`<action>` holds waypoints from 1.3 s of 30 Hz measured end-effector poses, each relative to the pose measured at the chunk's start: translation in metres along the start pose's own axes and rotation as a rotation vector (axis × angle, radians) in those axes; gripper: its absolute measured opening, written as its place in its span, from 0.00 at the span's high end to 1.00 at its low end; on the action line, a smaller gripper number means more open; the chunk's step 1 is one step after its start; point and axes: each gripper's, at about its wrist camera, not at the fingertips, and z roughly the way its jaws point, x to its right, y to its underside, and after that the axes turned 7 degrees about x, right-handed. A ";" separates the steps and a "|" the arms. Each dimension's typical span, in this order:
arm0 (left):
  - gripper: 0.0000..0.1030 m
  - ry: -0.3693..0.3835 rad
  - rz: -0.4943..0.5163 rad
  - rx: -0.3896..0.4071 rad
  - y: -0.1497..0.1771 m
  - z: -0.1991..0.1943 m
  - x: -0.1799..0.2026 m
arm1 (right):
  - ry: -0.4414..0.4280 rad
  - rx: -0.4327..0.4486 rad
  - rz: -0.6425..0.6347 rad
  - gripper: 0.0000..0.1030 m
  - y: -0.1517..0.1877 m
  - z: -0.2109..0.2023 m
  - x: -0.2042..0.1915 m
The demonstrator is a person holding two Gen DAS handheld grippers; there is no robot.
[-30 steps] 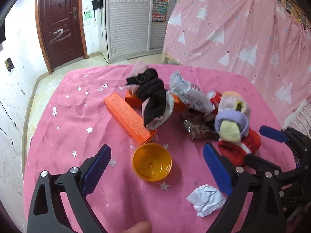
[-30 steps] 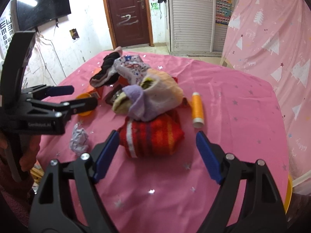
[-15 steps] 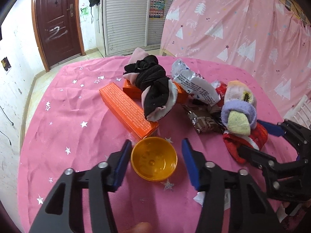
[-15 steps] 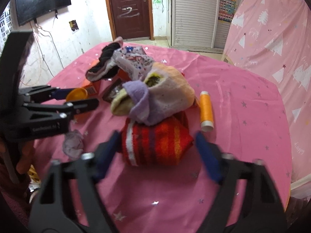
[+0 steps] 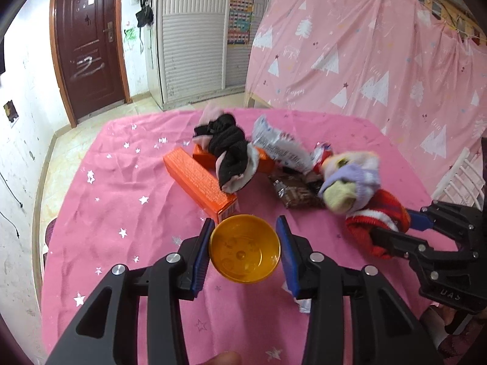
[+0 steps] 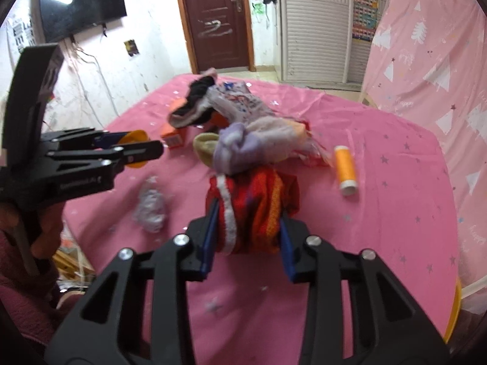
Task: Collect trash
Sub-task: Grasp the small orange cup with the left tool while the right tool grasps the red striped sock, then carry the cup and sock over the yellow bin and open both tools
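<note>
Centrally, left wrist view: left gripper (image 5: 244,249) clamped on orange cup (image 5: 244,248), blue fingers (image 5: 201,255) pressed to its rim at 9 and 3 o'clock after just closing in.
Cup position: at 6 o'clock of the clutter, mouth toward the camera, just beside the near end of the orange box (image 5: 199,181).
Right gripper (image 6: 247,222): closed on red striped sock (image 6: 252,210), fingers (image 6: 210,237) squeezing the bundle from both sides after just closing.
Sock position: at 4 o'clock of the pile in the left wrist view, touching the lilac-and-yellow sock bundle (image 5: 353,182) above it.
Crumpled paper (image 6: 150,206): on the pink surface (image 6: 380,222), at 9 o'clock of the red sock, apart from it.
Brown wrapper (image 5: 293,190): flat, between the black sock (image 5: 229,155) and the lilac bundle.
Silver wrapper (image 5: 281,147): at 12 o'clock of the brown wrapper, partly over the second orange box.
Orange thread spool (image 6: 345,167): lying at 2 o'clock of the red sock, well apart from the pile.
Background: brown door (image 5: 88,51) at 11 o'clock, pink curtain (image 5: 365,60) at 1 o'clock.
</note>
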 end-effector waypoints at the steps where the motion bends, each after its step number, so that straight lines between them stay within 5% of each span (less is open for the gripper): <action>1: 0.66 0.002 0.003 0.006 -0.001 -0.004 0.002 | -0.001 0.013 0.001 0.68 -0.001 -0.004 -0.001; 12: 0.66 0.020 0.050 0.056 -0.016 -0.028 0.036 | 0.006 0.139 0.054 0.67 -0.002 -0.045 0.016; 39: 0.66 0.247 0.245 0.024 -0.043 -0.003 0.196 | 0.325 0.262 0.280 0.67 0.058 -0.137 0.166</action>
